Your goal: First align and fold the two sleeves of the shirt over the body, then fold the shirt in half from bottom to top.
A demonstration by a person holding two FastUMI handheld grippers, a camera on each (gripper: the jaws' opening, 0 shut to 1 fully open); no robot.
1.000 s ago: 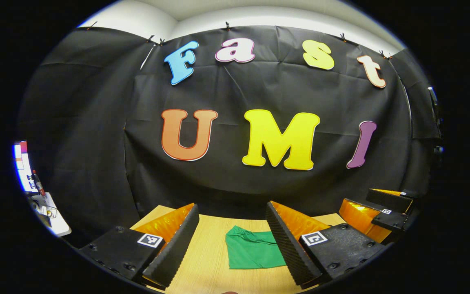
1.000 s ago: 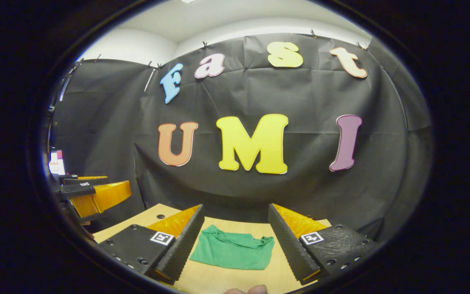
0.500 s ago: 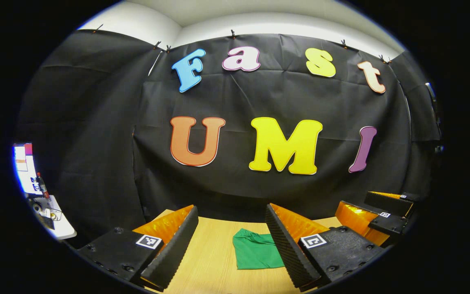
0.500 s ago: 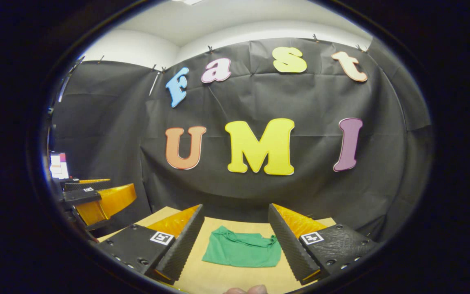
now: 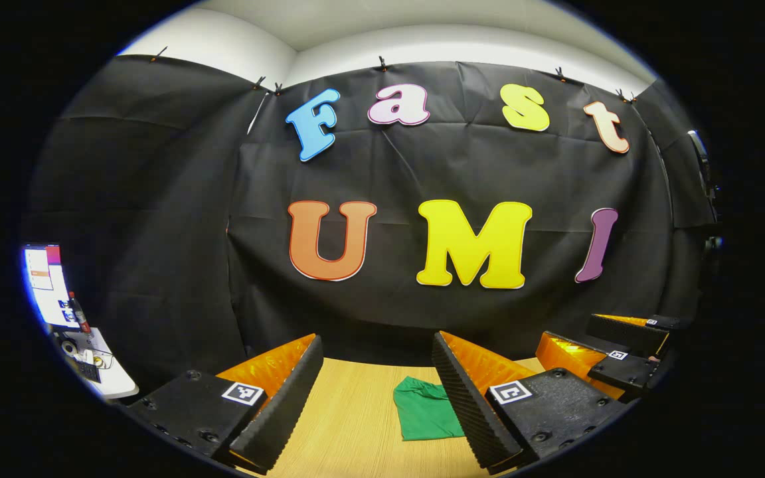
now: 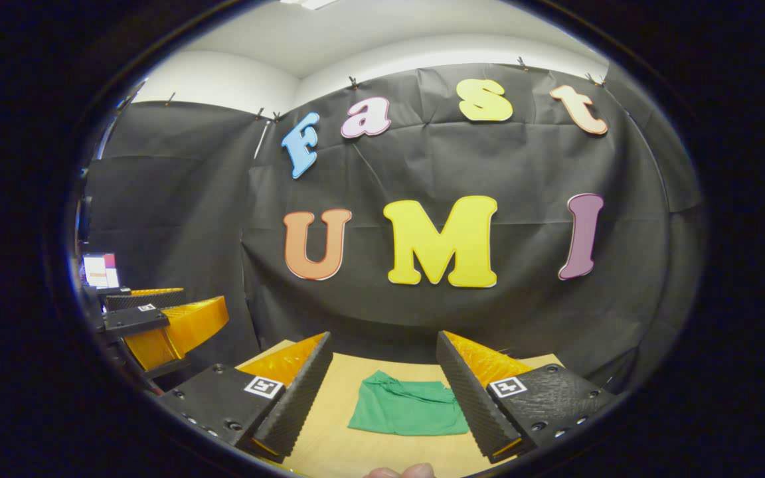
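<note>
A green shirt (image 6: 409, 413) lies folded into a small rectangle on the wooden table (image 6: 329, 445). In the left gripper view the shirt (image 5: 425, 417) is partly hidden behind that gripper's right finger. My left gripper (image 5: 377, 401) is open, held above the table with nothing between its fingers. My right gripper (image 6: 382, 392) is open too, back from the shirt and empty. The right gripper (image 5: 611, 352) also appears at the far right of the left gripper view, and the left gripper (image 6: 157, 322) at the far left of the right gripper view.
Black cloth closes off the back and sides of the booth. A lit screen (image 5: 47, 285) and a small white shelf with clutter (image 5: 100, 368) stand at the far left. A fingertip (image 6: 399, 472) shows at the bottom edge of the right gripper view.
Both grippers have drawn back and swung left, so the shirt looks smaller and has drifted right in both views. The shirt itself has not moved.
</note>
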